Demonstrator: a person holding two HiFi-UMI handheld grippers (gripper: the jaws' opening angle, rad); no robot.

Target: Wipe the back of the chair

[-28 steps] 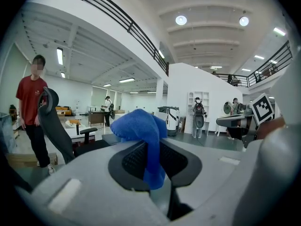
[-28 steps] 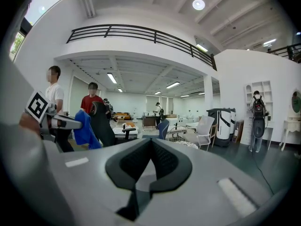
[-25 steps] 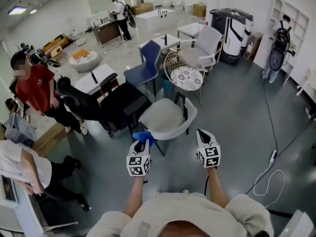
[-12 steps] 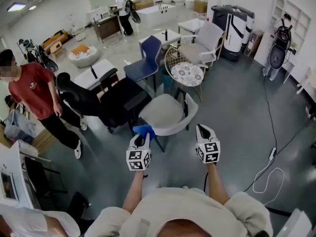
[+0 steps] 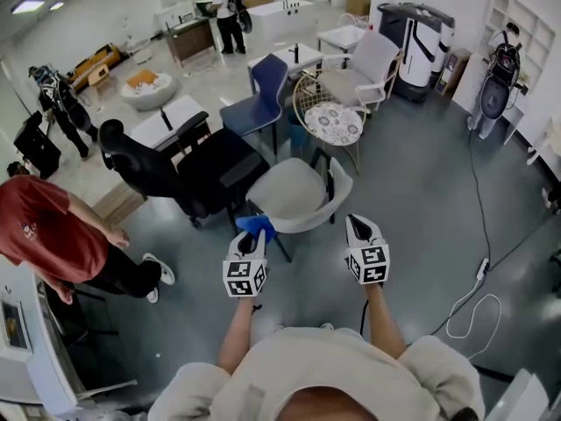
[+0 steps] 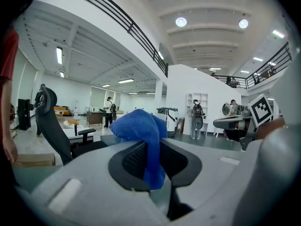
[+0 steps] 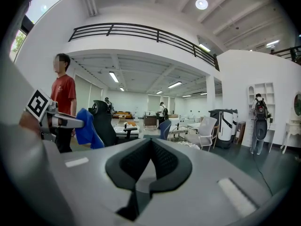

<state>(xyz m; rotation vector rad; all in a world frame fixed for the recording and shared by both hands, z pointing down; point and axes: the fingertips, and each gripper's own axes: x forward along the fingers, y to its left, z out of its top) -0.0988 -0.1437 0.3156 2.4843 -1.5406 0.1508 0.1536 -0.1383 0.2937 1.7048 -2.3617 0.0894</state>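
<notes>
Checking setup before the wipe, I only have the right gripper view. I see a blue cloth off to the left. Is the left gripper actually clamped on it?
Observer: Yes. The left gripper view shows the left gripper shut on the blue cloth, with the cloth bunched above the jaws.
Operator: Which chair is closest? Can't see it here.
Observer: In the head view it's a light grey chair, straight ahead of both grippers.
Operator: Cloth on it?
Observer: The head view puts the cloth at the chair's near edge. Whether it touches can't be told.
</notes>
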